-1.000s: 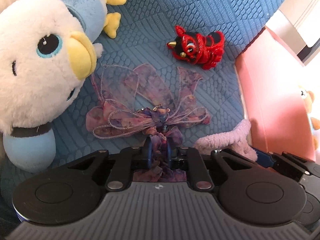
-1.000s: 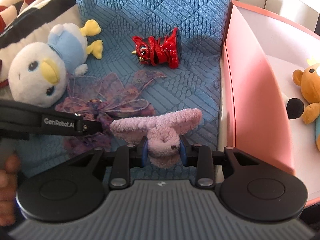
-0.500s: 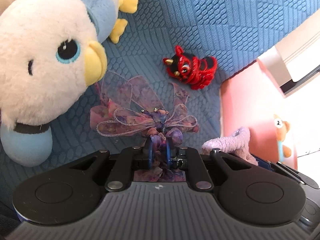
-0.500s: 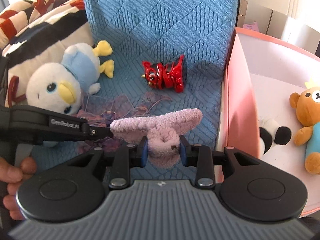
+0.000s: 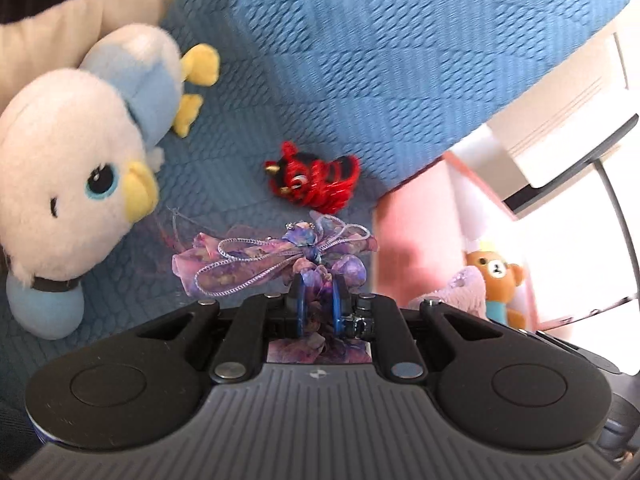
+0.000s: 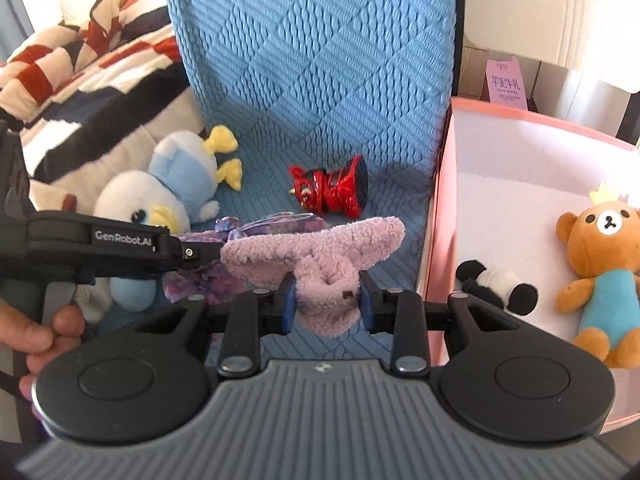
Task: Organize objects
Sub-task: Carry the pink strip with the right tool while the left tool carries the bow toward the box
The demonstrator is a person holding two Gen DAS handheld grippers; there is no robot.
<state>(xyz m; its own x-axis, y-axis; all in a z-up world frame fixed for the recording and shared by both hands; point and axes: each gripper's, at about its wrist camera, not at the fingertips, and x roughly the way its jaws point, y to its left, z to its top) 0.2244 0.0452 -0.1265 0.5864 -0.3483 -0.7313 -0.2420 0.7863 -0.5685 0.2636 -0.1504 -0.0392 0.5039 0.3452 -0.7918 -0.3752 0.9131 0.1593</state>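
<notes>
Left wrist: left gripper clamps purple bow | right gripper clamps lilac plush

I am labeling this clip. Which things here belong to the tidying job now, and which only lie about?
In the job:
- purple ribbon bow, in left gripper
- fuzzy lilac bow, in right gripper
- pink box

Lying about:
- penguin plush
- red lion toy
- striped blanket
</notes>
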